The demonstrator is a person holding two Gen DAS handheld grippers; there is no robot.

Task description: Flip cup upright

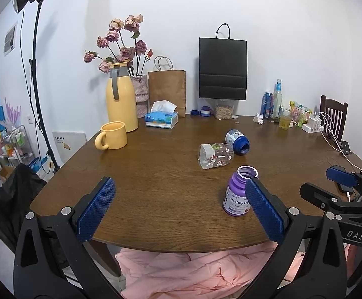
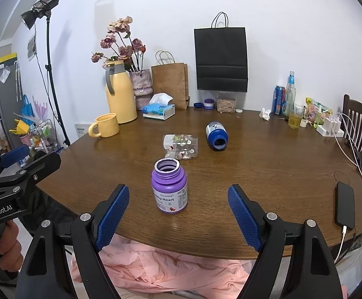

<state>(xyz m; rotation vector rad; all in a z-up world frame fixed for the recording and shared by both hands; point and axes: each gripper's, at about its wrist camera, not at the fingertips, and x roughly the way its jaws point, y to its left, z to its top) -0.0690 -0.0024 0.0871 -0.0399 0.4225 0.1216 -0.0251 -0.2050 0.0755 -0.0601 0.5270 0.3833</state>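
The clear printed cup (image 1: pixel 215 155) lay on its side on the worktop (image 1: pixel 156 174), seemingly touching the blue bottle (image 1: pixel 237 141); both grippers' fingers (image 2: pixel 243 219) gaped empty.

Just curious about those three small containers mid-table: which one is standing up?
The purple bottle, nearest the claws, stands upright with its mouth open. The blue bottle and the clear cup lie on their sides.

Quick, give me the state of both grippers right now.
Left gripper: open, holding nothing; the purple bottle stands just beyond its right finger.
Right gripper: open, holding nothing, aimed at the same bottle.
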